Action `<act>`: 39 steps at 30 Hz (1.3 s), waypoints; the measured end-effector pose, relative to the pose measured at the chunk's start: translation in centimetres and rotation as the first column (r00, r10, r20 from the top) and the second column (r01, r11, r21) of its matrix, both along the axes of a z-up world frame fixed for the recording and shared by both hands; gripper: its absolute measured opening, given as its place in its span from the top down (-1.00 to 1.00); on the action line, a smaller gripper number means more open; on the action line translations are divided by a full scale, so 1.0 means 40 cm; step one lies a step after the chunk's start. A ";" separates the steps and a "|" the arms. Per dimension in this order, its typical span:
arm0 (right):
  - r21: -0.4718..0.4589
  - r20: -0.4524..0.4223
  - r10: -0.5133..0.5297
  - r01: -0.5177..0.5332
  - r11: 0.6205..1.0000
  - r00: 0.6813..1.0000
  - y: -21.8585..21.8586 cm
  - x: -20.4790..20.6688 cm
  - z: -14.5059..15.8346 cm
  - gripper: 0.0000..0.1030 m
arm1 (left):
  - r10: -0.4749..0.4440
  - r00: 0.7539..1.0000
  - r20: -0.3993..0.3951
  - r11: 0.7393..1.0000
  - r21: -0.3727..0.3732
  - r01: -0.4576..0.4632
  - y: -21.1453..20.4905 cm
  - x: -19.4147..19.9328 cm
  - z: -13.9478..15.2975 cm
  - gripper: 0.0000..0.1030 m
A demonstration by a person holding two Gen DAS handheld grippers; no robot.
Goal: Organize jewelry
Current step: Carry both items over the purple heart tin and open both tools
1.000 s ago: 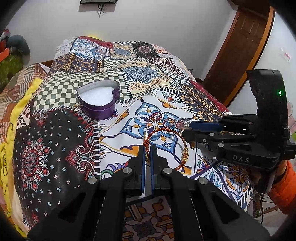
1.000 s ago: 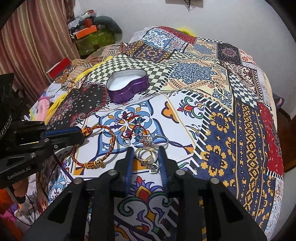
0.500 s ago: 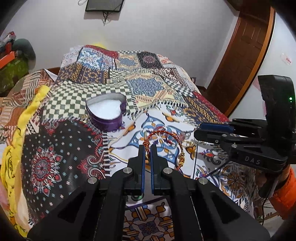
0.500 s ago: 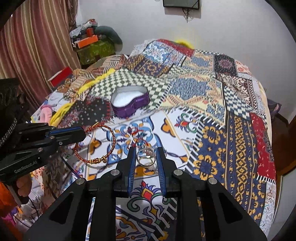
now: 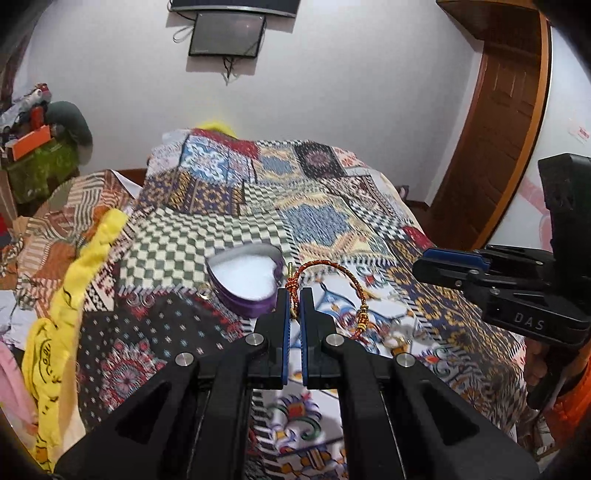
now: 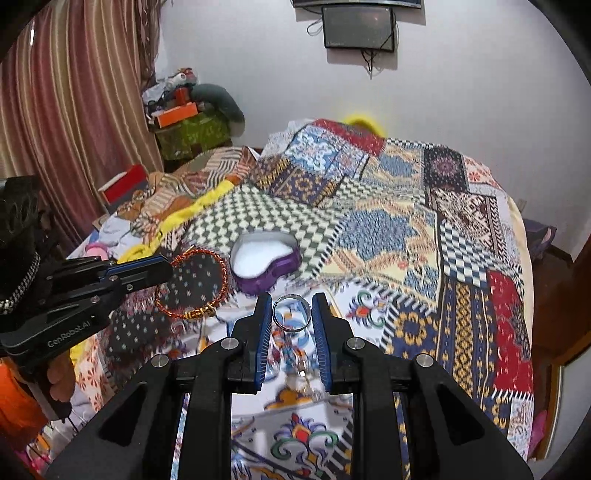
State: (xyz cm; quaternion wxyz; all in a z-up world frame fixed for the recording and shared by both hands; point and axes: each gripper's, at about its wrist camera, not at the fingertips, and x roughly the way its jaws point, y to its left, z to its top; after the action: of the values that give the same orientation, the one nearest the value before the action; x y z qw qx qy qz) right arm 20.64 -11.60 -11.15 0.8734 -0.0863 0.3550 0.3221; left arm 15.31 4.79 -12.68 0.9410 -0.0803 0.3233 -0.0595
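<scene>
Heart tin (image 5: 246, 275): purple, lid off, white lining showing, nothing seen inside; sits on the bed.
Left gripper (image 5: 294, 295): fingers clamped on the red-gold bangle (image 5: 343, 275), held in the air just right of the tin.
Right gripper (image 6: 291, 314): fingers pinching a silver ring (image 6: 291, 313) above the bedspread (image 6: 406, 229).
Room: white wall, wall screen (image 6: 357, 26), striped curtain (image 6: 66, 110).

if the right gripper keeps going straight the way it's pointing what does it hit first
Probably the purple heart-shaped box. The right gripper, shut on a silver ring, points at it across the patchwork bedspread, with nothing visible in between. Depth is hard to judge, so it could meet the bedspread just short of the box.
</scene>
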 end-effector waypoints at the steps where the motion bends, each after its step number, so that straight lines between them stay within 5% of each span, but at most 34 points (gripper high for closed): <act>1: 0.002 0.006 0.001 -0.001 1.000 1.000 0.003 0.002 0.004 0.61 | 0.005 1.000 0.003 1.000 0.001 -0.005 0.005 0.005 0.003 0.94; 15: 0.043 0.011 0.013 -0.014 0.999 1.000 0.103 0.100 0.004 0.61 | 0.070 0.998 0.005 0.997 0.041 -0.070 0.081 0.105 -0.013 0.94; 39: -0.072 -0.146 0.112 -0.124 0.990 0.983 0.247 0.243 -0.111 0.61 | 0.011 0.984 -0.178 0.998 0.056 -0.002 0.120 0.299 -0.179 0.94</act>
State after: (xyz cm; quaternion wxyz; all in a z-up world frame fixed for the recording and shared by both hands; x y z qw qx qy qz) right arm 30.37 -1.74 -15.60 0.8211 -0.1195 0.4232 0.3639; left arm 27.26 9.60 -19.84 0.9103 -0.0602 0.4076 -0.0400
